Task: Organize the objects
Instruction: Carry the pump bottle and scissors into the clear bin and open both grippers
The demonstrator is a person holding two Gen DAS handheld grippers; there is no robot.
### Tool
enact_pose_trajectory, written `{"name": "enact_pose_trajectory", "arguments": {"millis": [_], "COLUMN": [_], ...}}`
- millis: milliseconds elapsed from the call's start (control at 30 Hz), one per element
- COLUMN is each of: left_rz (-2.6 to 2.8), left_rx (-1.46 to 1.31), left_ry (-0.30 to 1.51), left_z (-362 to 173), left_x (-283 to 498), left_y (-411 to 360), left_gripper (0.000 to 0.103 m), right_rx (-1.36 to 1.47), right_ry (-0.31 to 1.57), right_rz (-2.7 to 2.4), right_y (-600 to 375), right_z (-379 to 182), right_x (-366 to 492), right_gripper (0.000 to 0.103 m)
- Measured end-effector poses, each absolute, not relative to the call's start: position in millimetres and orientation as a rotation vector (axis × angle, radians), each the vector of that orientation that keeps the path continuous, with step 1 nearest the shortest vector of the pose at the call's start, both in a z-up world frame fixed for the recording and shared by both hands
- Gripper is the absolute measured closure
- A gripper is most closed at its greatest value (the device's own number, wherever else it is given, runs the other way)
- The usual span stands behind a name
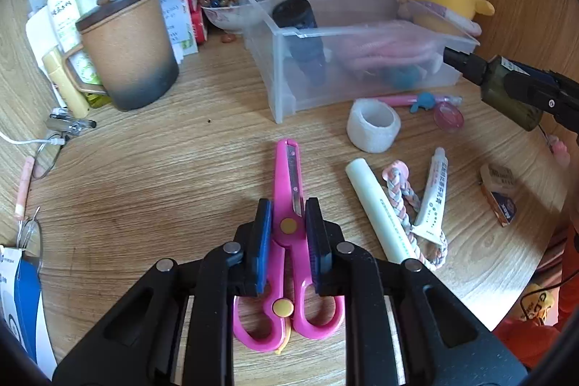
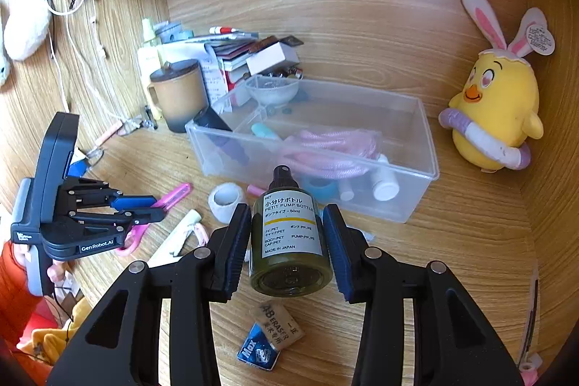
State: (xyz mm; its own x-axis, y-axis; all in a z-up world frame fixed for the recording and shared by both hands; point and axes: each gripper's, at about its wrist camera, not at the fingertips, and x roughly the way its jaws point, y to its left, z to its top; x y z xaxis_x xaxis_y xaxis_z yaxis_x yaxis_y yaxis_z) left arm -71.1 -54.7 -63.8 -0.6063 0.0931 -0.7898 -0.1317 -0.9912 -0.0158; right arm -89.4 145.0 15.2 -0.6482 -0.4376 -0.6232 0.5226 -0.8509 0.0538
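A: Scissors, pink plastic with yellow rivets (image 1: 287, 234), lie flat on the wood-grain desk (image 1: 173, 176) at its near edge, blades pointing away. The left gripper (image 1: 288, 230) has its blue ribbed pads pinched narrow on them at the pivot.

B: And the right gripper (image 2: 289, 241)?

A: It holds a dark olive, translucent round pump bottle with a white label (image 2: 291, 241), raised above the desk. The pads press its sides; the black spray nozzle points away toward the box. Under it, on the desk, lies a rectangular eraser in a blue and tan paper sleeve (image 2: 269, 337).

B: What sits just beyond the scissors?

A: To their right, a pale green smooth cylinder (image 1: 378, 212), a braided pink, white and blue cord (image 1: 401, 201) touching it, and a small white squeezed tube (image 1: 432, 194) lying over the cord. Farther on, a squat white roll of gauzy tape (image 1: 372, 125), a pink pen with a blue topper (image 1: 409, 100) and a small round pink lid (image 1: 448, 116).

B: The container?

A: A clear rectangular plastic box (image 2: 416, 201) stands behind those, mid-desk. Inside are coiled pink rope (image 2: 325, 151), a black cylinder (image 1: 296, 20) leaning at its left end, and white bottles (image 2: 383, 183).

B: Farthest back?

A: At the left rear, a tan matte ceramic mug fading to charcoal, with a dark lid (image 1: 134, 49). At the right rear corner, a fuzzy yellow chick plush with rabbit ears (image 2: 495, 104).
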Motion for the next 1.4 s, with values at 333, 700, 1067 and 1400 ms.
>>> {"name": "enact_pose_trajectory", "arguments": {"millis": [333, 700, 1067, 1400], "left_rz": [2.799, 2.807, 2.791, 2.777], "left_rx": [-1.126, -0.906, -0.864, -0.956], "left_ry": [-0.001, 0.020, -0.043, -0.050], "left_z": [-15, 34, 62, 57], "left_x": [-56, -69, -120, -171], "left_y": [-62, -32, -19, -12], "left_gripper": [0.085, 0.085, 0.085, 0.085], "right_rx": [0.837, 0.799, 0.803, 0.920], "right_ry": [0.135, 0.095, 0.114, 0.170], "right_rz": [-2.483, -2.523, -2.525, -2.465], "right_y": [150, 151, 144, 120], "right_z": [29, 47, 55, 29], "right_x": [-99, -121, -156, -200], "right_gripper": [0.065, 0.065, 0.065, 0.065]}}
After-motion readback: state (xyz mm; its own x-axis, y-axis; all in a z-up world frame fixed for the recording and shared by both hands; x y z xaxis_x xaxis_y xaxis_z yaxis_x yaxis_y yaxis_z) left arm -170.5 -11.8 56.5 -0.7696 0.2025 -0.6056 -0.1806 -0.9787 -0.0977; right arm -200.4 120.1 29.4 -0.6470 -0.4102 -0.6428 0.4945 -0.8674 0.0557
